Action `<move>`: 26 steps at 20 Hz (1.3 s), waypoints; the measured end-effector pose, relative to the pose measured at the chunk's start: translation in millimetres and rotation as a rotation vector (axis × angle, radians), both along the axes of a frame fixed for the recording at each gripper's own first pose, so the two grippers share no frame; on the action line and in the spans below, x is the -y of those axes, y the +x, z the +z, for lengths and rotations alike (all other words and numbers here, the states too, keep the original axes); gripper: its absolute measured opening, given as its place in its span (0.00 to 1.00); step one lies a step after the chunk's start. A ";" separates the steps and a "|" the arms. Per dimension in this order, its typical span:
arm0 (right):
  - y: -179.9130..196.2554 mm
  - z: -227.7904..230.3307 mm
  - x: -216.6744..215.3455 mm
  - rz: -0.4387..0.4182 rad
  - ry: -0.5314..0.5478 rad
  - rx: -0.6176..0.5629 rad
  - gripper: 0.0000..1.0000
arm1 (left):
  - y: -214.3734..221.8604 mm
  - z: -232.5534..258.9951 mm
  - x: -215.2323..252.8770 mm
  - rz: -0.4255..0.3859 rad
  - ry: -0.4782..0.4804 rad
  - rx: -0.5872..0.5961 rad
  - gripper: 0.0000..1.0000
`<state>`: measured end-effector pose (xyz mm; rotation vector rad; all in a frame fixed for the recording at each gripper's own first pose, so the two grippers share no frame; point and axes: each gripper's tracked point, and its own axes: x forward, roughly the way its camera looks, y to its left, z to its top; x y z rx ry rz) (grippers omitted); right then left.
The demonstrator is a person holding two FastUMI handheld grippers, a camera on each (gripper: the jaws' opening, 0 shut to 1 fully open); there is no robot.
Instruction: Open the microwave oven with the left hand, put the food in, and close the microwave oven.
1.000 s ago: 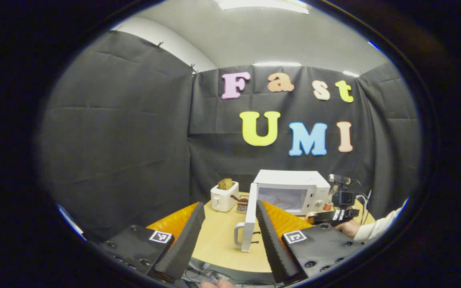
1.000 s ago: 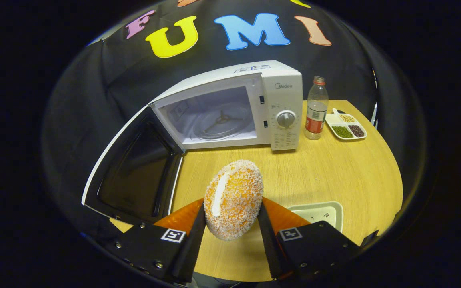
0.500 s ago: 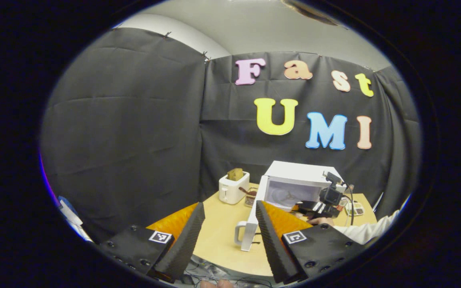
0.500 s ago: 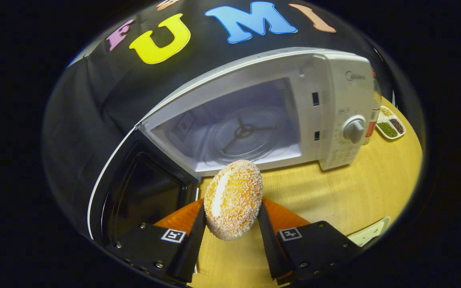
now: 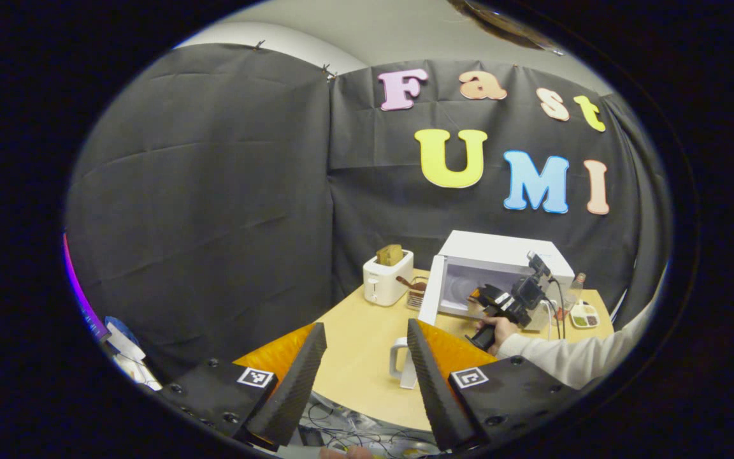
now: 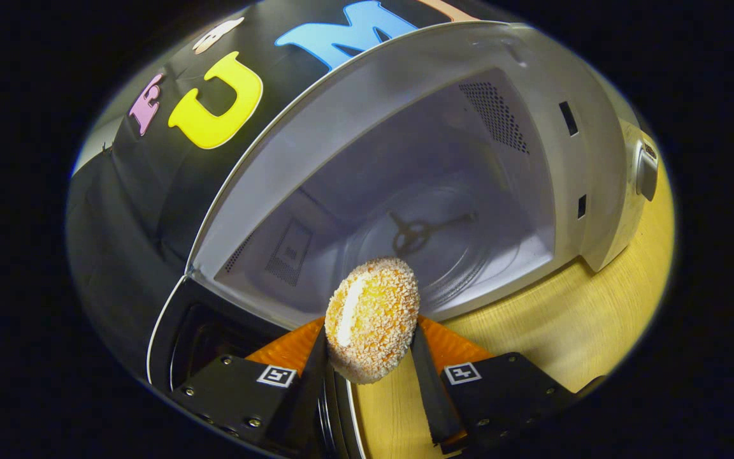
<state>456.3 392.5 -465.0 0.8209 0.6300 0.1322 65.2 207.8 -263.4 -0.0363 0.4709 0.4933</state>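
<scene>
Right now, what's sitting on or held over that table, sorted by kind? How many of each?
Appliances: 2, the microwave and the toaster
Food being carried: 1, the crumbed bun, held by the right tool
Mugs: 1, the mug
Bottles: 1, the bottle
Dishes: 1, the tray
Total: 6
</scene>
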 end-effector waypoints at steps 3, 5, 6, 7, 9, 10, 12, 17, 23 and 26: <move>20.0 2.7 6.7 -0.083 0.021 0.041 0.70 | 1.8 -7.5 -1.3 -0.001 0.003 -0.022 0.91; 33.5 -1.6 11.4 -0.152 0.034 0.046 0.69 | 0.2 -8.5 -3.7 -0.001 0.007 -0.034 0.86; 38.0 -4.3 12.4 -0.183 0.044 0.037 0.69 | 1.5 -12.5 -4.6 -0.001 0.004 -0.040 0.86; 43.1 -7.7 12.8 -0.210 0.058 0.035 0.74 | 1.2 -15.4 -6.2 0.004 0.001 -0.048 0.86; 51.0 -12.2 11.3 -0.248 0.073 0.032 0.74 | 2.2 -16.9 -8.9 0.007 -0.007 -0.052 0.86; 53.2 -16.0 11.4 -0.266 0.073 0.025 0.74 | 1.3 -18.0 -9.0 0.008 -0.007 -0.057 0.86; 59.2 -24.6 13.8 -0.306 0.076 0.008 0.74 | -0.7 -20.0 -10.2 0.010 -0.003 -0.069 0.91; 76.5 -26.7 17.6 -0.396 0.117 0.013 0.76 | -6.7 -26.3 -11.6 0.027 -0.012 -0.081 0.86; 74.2 -29.3 16.2 -0.415 0.136 -0.031 0.80 | -15.3 -25.0 -13.5 0.047 -0.012 -0.079 0.91; 73.1 -22.8 11.8 -0.390 0.163 -0.030 0.90 | -16.0 -23.5 -10.9 0.052 -0.010 -0.076 0.86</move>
